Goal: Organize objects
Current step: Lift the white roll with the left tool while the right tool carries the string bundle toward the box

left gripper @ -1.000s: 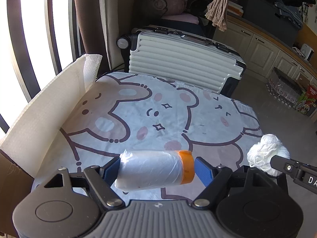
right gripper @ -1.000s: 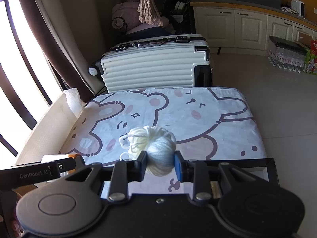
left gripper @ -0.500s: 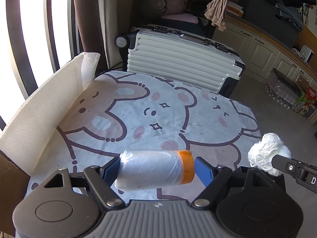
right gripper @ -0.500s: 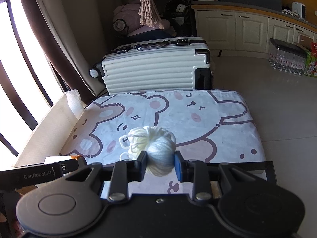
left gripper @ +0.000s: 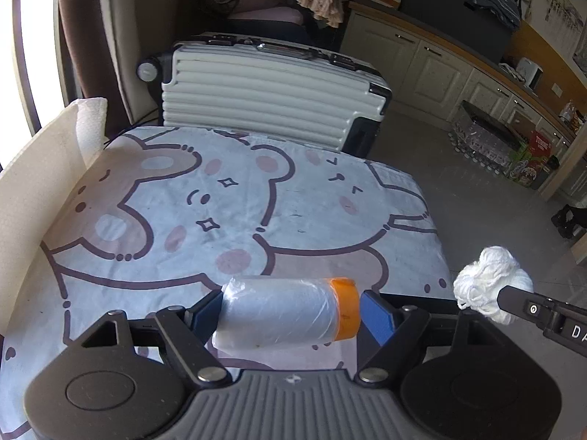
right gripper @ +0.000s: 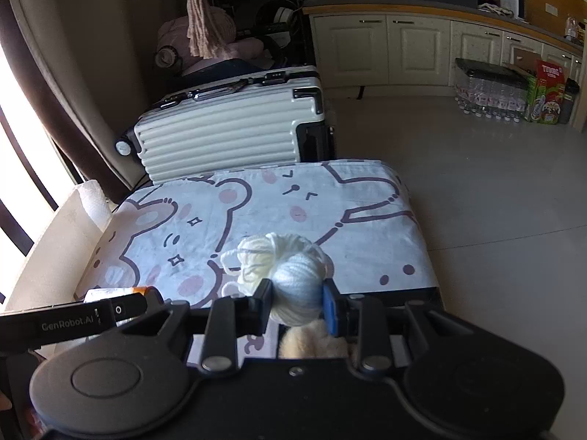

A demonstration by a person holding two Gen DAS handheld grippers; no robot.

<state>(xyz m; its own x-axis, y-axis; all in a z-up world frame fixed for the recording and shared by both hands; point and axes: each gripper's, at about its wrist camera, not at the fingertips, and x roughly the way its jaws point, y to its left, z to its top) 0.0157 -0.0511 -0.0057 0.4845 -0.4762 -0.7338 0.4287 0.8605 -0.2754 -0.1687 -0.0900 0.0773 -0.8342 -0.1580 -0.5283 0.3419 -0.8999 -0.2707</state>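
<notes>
Left gripper (left gripper: 291, 315) clamped endwise on a cylindrical roll (left gripper: 282, 317): crinkled clear film, smooth orange end. Right gripper (right gripper: 297, 302) pinched on a soft, fuzzy white yarn ball (right gripper: 290, 275), loose loops ahead of the pads. Below and ahead of both: a bear-print cloth (left gripper: 238, 201), slightly wrinkled.

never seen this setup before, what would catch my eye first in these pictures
Probably the two loaded grippers: the left gripper clamps a plastic-wrapped roll with an orange end lengthwise, and the right gripper pinches a ball of white yarn. Both hang over a cartoon bear cloth, with a ribbed white suitcase lying just beyond it.
</notes>
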